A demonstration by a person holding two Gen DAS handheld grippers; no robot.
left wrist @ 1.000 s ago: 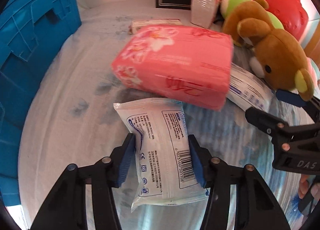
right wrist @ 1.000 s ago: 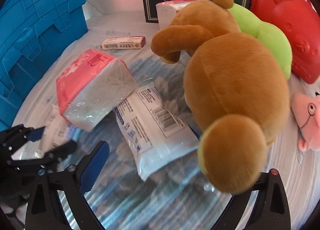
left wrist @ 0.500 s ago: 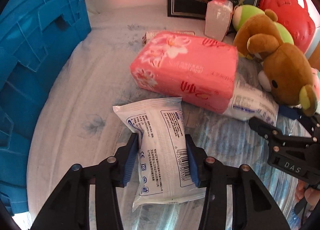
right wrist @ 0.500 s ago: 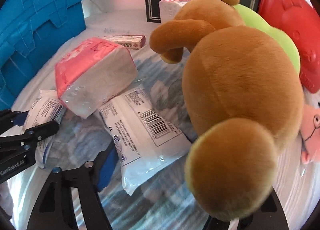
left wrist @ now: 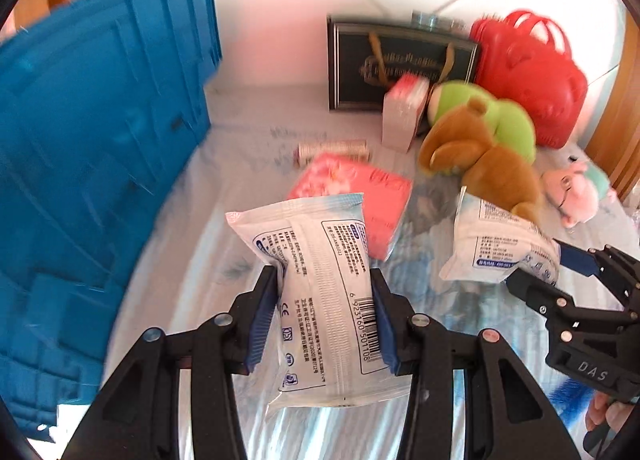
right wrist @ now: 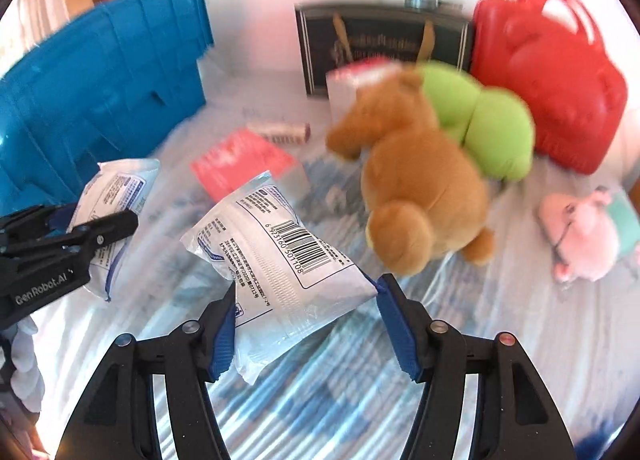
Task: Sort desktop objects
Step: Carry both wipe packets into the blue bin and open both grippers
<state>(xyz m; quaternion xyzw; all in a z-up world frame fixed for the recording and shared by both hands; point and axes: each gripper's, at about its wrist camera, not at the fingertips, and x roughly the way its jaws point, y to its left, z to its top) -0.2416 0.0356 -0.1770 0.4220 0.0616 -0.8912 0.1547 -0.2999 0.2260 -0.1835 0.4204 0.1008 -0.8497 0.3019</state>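
Two white sealed packets with blue print and barcodes are off the bedsheet. My left gripper (left wrist: 324, 300) is shut on one packet (left wrist: 320, 280), pads pressing its long sides, and holds it above the sheet. My right gripper (right wrist: 306, 292) has the second packet (right wrist: 280, 252) between its pads and carries it; its jaws are still closing on it. In the left wrist view the right gripper (left wrist: 540, 266) shows at the right with its packet (left wrist: 492, 244). The right wrist view shows the left gripper (right wrist: 100, 216) and its packet (right wrist: 116, 188) at the left.
A big blue crate (left wrist: 80, 180) stands on the left. A pink tissue pack (left wrist: 380, 196) and a small box (left wrist: 332, 148) lie mid-bed. Behind are a brown bear plush (right wrist: 420, 188), a green plush (right wrist: 488, 128), a red bag (right wrist: 552, 80), a dark gift bag (left wrist: 400, 60) and a pink pig plush (right wrist: 580, 228).
Both grippers rose, lifting their packets off the sheet. The right jaws went from wide open beside the second packet to gripping it. The left kept its hold.
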